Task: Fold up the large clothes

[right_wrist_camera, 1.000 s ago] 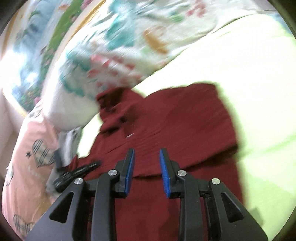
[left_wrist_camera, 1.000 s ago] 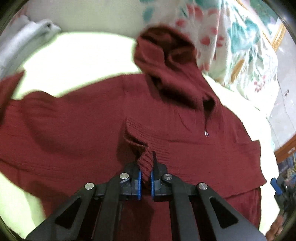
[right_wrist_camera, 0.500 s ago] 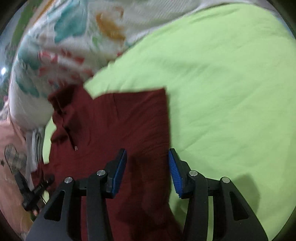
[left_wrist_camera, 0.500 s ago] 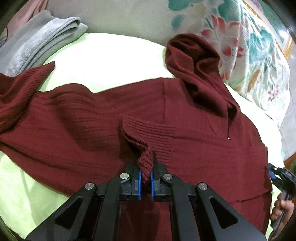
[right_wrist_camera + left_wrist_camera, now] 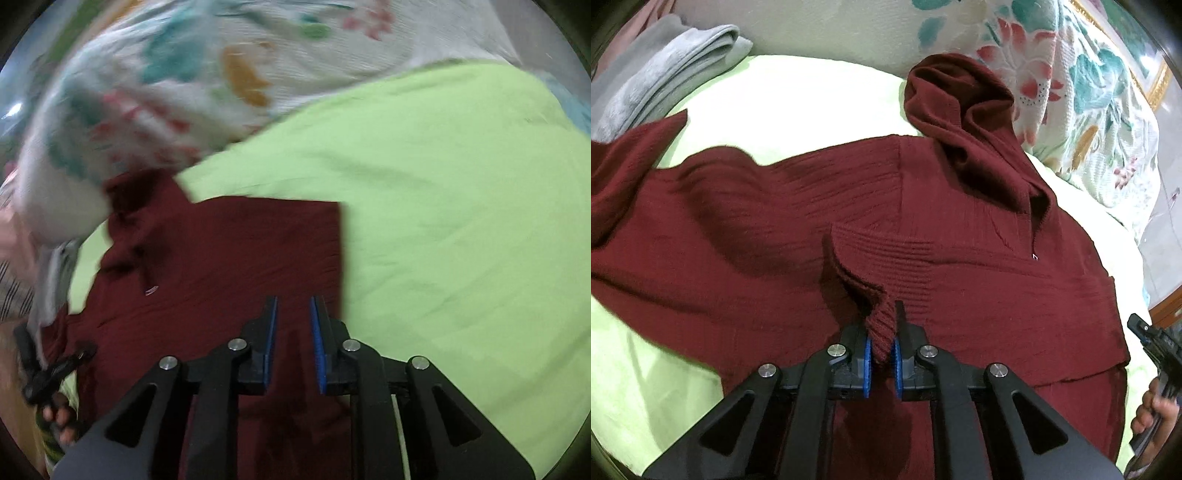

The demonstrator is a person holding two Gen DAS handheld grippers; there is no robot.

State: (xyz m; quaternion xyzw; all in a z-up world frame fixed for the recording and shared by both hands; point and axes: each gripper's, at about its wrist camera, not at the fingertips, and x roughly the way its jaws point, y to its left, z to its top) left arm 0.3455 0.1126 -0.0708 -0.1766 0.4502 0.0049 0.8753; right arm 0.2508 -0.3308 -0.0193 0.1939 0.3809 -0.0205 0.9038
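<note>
Where the left gripper (image 5: 881,347) pinches its ribbed cuff, the maroon hoodie (image 5: 812,206) lies flat (right jaws narrowing, empty).

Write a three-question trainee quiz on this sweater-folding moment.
1. True or false: the left tongs pinch a ribbed cuff of the maroon hooded sweater.
2. The right tongs are: A) shut on the sweater; B) open, gripping nothing; C) out of view.
3. What lies at the top left in the left wrist view?

Key: 1 true; 2 B; 3 folded grey cloth.
</note>
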